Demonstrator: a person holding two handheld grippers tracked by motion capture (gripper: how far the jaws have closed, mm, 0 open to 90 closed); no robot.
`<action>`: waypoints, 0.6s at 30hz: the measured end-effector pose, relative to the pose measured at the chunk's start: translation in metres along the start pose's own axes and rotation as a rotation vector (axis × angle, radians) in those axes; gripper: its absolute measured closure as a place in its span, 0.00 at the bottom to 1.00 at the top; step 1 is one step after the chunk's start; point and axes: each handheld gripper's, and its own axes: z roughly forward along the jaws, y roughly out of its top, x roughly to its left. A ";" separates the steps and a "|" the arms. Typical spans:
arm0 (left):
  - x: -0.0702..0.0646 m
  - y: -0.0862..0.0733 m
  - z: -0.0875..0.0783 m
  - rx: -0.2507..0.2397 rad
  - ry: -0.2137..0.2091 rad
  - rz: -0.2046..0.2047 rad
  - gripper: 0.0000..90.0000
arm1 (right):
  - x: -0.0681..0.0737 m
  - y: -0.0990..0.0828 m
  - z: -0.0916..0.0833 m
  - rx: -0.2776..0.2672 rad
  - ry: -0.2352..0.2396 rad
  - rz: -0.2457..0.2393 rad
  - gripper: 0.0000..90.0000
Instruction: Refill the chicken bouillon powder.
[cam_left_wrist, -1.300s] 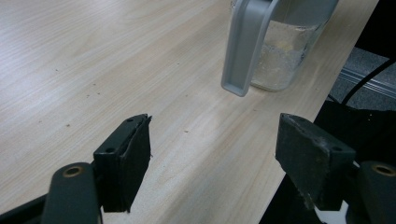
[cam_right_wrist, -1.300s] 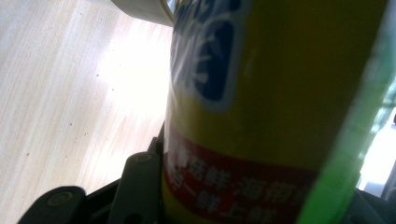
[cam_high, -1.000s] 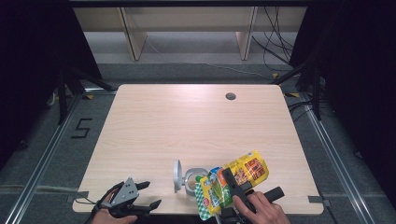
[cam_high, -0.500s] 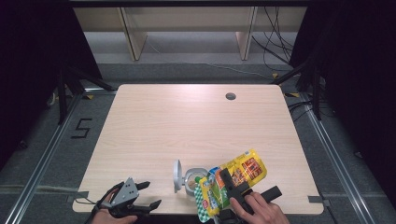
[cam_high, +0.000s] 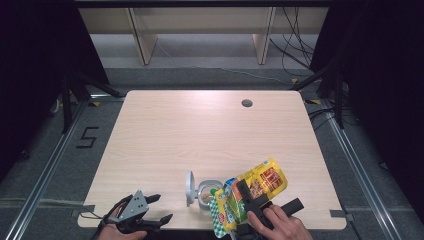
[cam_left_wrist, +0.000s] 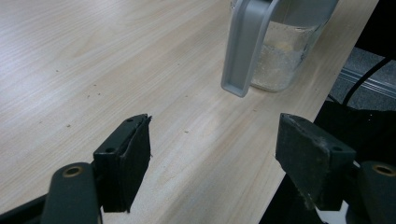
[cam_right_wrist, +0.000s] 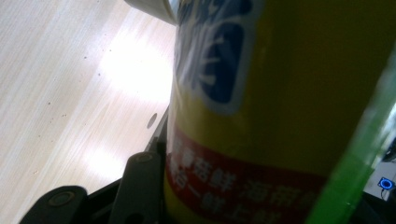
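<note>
Right claw clamped on a yellow snack pouch, tilted over the open glass jar near the worktop front edge. Mouth of pouch apparently just beside the jar rim, jar's grey lid swung upright on the far side from the pouch. Left claw spread apart, empty, well to the lid side of the jar, jar wall and lid ahead of it.

Likely trouble: contents spilling past the narrow jar mouth if tipped too steeply; unsteadied jar nudged off the nearby edge; pouch slipping from a loose grip.
</note>
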 end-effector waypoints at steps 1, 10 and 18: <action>0.000 0.000 0.000 0.000 0.000 0.000 0.29 | 0.000 0.000 0.000 0.000 0.000 0.000 0.67; 0.002 -0.001 0.002 0.022 -0.004 0.006 0.29 | 0.000 0.000 0.000 0.000 0.002 -0.022 0.68; 0.002 -0.001 0.002 0.020 -0.001 0.012 0.29 | -0.001 -0.003 0.002 -0.011 0.016 -0.040 0.68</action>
